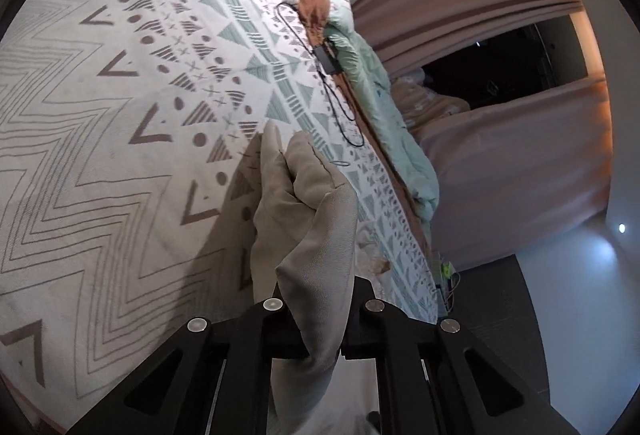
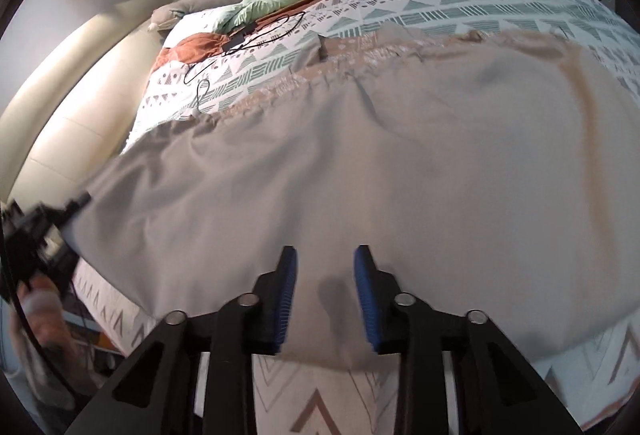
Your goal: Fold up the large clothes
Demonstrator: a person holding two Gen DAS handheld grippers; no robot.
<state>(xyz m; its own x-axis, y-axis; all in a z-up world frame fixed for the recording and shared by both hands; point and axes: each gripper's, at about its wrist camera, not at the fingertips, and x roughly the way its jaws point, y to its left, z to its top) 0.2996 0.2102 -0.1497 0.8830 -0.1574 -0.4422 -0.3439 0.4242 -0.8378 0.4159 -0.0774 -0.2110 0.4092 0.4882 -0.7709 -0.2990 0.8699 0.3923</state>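
The beige cloth (image 2: 360, 163) is lying spread over the patterned bed (image 2: 460, 1). The left hand-held gripper (image 1: 320, 339) is pinching a bunched corner of it, while the right hand-held gripper (image 2: 325, 299) is hovering above its near edge, jaws wide apart.

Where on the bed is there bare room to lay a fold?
Free: the zigzag stretch of the patterned bedspread, left of the beige garment. Crowded: the far edge, with black cable, small black box and bunched green duvet.
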